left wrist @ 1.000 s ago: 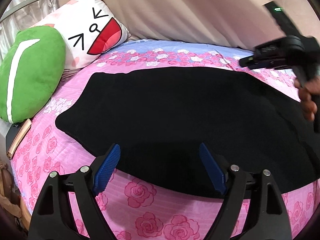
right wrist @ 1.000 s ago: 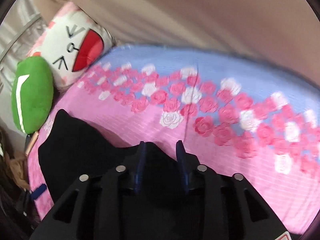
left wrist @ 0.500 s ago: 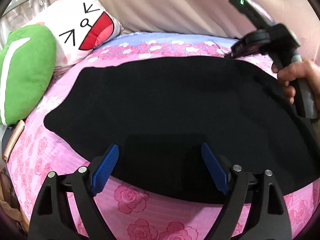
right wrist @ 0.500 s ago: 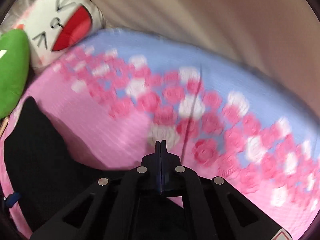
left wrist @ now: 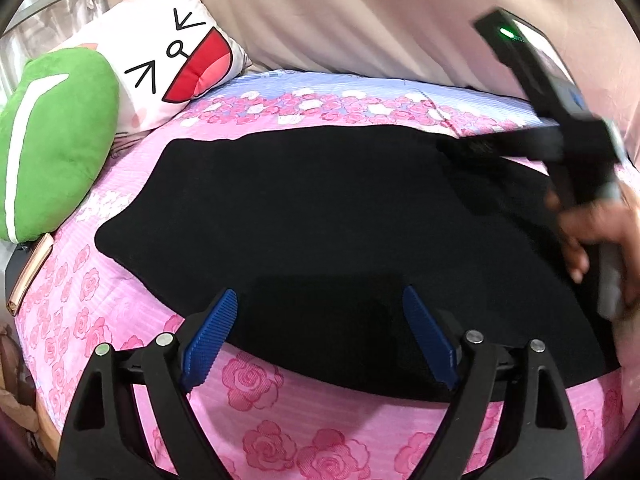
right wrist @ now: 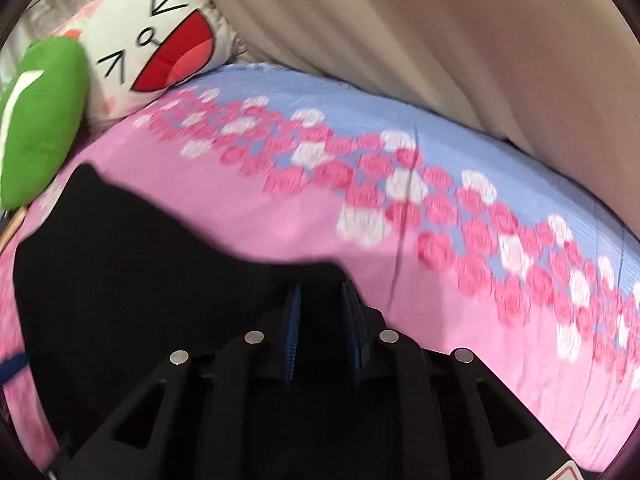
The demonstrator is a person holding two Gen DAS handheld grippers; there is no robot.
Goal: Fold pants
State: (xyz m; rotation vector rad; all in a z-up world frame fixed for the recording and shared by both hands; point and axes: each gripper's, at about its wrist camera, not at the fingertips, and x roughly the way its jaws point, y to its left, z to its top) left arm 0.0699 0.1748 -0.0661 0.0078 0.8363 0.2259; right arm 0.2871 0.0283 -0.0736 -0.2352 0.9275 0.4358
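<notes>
Black pants (left wrist: 320,208) lie spread flat across the pink rose bedsheet (left wrist: 280,420). My left gripper (left wrist: 320,292) hovers open over their near edge, blue pads (left wrist: 212,332) wide apart with nothing between them. At the far right edge of the pants, a hand (left wrist: 600,240) holds my right gripper (left wrist: 468,148). In the right wrist view the right gripper (right wrist: 320,292) has its jaws opening. The gap is narrow and sits over the edge of the pants (right wrist: 120,260), with black cloth showing in it. The pads do not press on the cloth.
A green cushion (left wrist: 52,140) and a white cartoon-face pillow (left wrist: 168,68) lean at the far left of the bed. Beige cloth (left wrist: 360,20) hangs behind the bed. A brown flat object (left wrist: 30,276) sits at the bed's left edge. Blue sheet (right wrist: 360,112) runs along the back.
The right gripper closed fully over the sheet past the pants' far edge, then drew back over the edge and parted its jaws a little. The left gripper stayed open, almost still.
</notes>
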